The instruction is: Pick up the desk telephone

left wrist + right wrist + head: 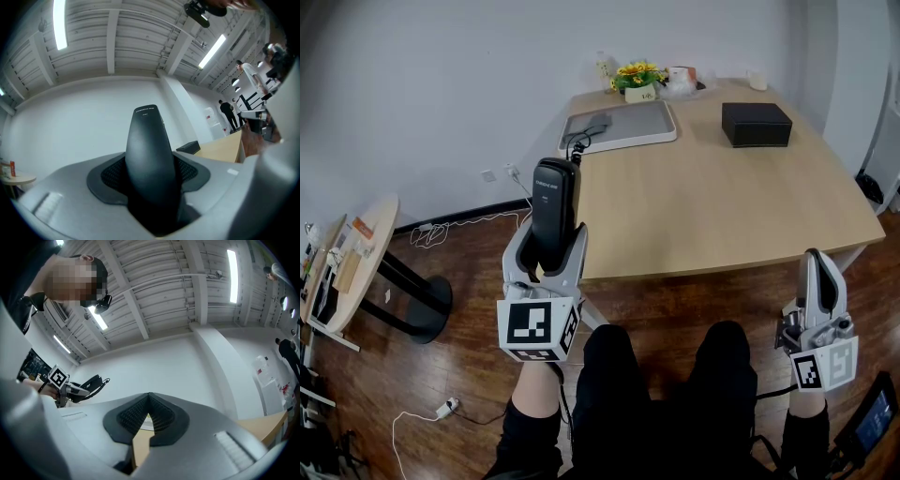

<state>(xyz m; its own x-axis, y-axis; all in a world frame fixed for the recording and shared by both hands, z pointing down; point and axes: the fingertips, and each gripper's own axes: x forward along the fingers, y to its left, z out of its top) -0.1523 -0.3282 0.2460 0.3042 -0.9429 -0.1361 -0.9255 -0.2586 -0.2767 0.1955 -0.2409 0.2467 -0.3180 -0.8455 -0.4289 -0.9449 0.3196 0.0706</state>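
A black telephone handset [555,208] stands upright between the jaws of my left gripper [546,251], held off the table's near left corner. In the left gripper view the handset [149,145] fills the gap, and both dark pads [108,176] press on its sides. A dark cord [576,147] runs from the handset's top toward the grey tray [661,132] on the wooden table [712,206]. My right gripper [818,270] hangs off the table's near right corner, shut with nothing in it. In its own view the right gripper's [149,401] pads meet at the tips.
A black box [756,124] and a pot of yellow flowers [637,77] stand at the table's far side. A small round side table [358,264] is at the left, with cables and a power strip [446,408] on the wood floor. People [229,111] stand far off.
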